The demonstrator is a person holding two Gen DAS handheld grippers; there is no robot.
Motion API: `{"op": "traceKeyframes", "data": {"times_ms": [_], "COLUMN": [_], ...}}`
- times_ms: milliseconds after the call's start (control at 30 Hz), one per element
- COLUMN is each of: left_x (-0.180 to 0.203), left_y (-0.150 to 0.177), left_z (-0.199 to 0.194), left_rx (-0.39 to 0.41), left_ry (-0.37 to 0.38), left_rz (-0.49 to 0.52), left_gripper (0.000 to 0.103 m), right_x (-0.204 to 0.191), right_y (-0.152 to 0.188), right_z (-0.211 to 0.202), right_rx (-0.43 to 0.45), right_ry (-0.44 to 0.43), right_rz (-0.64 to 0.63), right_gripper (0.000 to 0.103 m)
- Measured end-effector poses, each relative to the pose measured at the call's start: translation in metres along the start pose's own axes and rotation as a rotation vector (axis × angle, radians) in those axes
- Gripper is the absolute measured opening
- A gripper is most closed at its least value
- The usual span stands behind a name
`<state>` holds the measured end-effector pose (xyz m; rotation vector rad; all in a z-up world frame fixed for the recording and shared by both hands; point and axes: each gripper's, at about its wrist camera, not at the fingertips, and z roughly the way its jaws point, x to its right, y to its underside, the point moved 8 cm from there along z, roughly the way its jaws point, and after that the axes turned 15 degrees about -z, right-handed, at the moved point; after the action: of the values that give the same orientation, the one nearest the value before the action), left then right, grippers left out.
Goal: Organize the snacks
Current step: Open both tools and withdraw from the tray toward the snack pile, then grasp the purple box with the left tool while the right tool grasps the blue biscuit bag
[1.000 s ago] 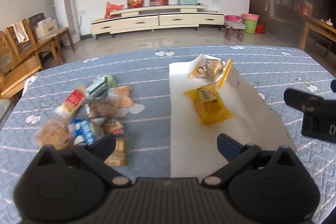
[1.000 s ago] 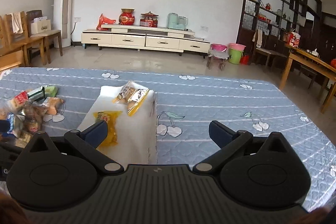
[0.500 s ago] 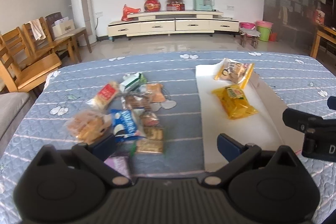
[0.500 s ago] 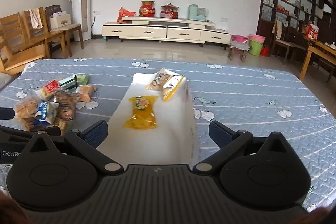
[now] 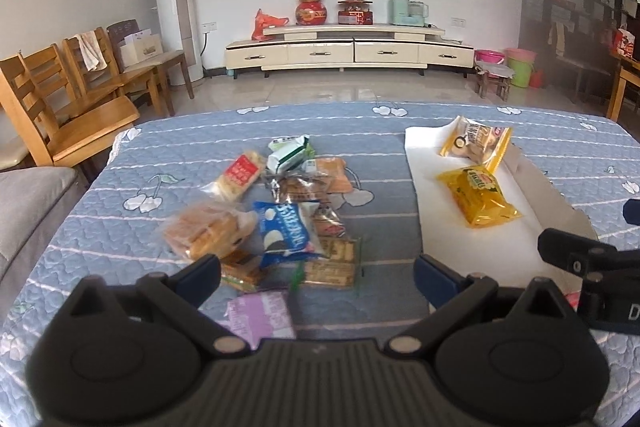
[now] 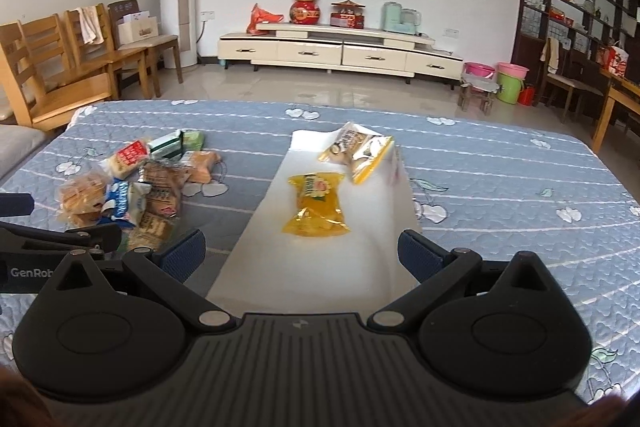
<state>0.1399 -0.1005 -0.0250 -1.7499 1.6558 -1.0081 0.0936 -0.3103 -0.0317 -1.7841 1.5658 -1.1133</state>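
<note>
While both claws are held low over a bed-sized surface covered by a blue quilted cloth (image 5: pixel 400 115) printed with white cherries, nothing is gripped. The left gripper (image 5: pixel 316 275) is spread wide and empty; a heap of snack packets (image 5: pixel 280 215) is seen just ahead of its fingers, with a blue-and-white packet (image 5: pixel 286 233) near the middle, a red-labelled biscuit pack (image 5: pixel 239 175) farther off, and a purple packet (image 5: pixel 262 315) lying closest, between the fingers. The right gripper (image 6: pixel 302 255) is likewise released and empty. Ahead of it a white shallow tray (image 6: pixel 360 259) is laid on the cloth, and in it a yellow snack bag (image 6: pixel 316 205) is placed nearer the claw, with a yellow-edged clear pack (image 6: pixel 358 149) beyond, at the tray's far end. The heap lies well apart from the tray, to that claw's left.

Beyond the surface, a tiled floor, a cream TV cabinet (image 5: pixel 348 53) bearing a red jar (image 5: pixel 311 10), a tall white air conditioner (image 5: pixel 176 3), wooden chairs (image 5: pixel 60 107) on the left and dark shelving (image 6: pixel 580 7) on the right are shown.
</note>
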Motion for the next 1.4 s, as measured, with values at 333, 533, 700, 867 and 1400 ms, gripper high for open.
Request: {"op": "traceKeyframes", "data": {"times_ms": [333, 533, 700, 867, 1400], "left_x": [-0.017, -0.032, -0.049, -0.064, -0.104], "left_y": [0.000, 0.003, 0.006, 0.012, 0.038], "left_z": [0.000, 0.000, -0.002, -0.001, 0.029], "left_rx": [0.003, -0.001, 0.000, -0.003, -0.074], "left_ry": [0.002, -0.003, -0.009, -0.010, -0.042], "left_rz": [-0.023, -0.042, -0.057, -0.071, -0.151], "left_gripper": [0.102, 0.102, 0.102, 0.102, 0.102], "right_x": [-0.022, -0.036, -0.052, -0.066, -0.077], "right_y": [-0.003, -0.004, -0.005, -0.004, 0.007], "right_z": [0.002, 0.003, 0.006, 0.010, 0.024], "right_rx": [-0.009, -0.016, -0.020, -0.028, -0.051], "right_ry": [-0.046, -0.079, -0.110, -0.147, -0.188], "right_rz": [-0.030, -0.047, -0.066, -0.079, -0.075], "right_gripper": [0.103, 0.103, 0.103, 0.103, 0.103]}}
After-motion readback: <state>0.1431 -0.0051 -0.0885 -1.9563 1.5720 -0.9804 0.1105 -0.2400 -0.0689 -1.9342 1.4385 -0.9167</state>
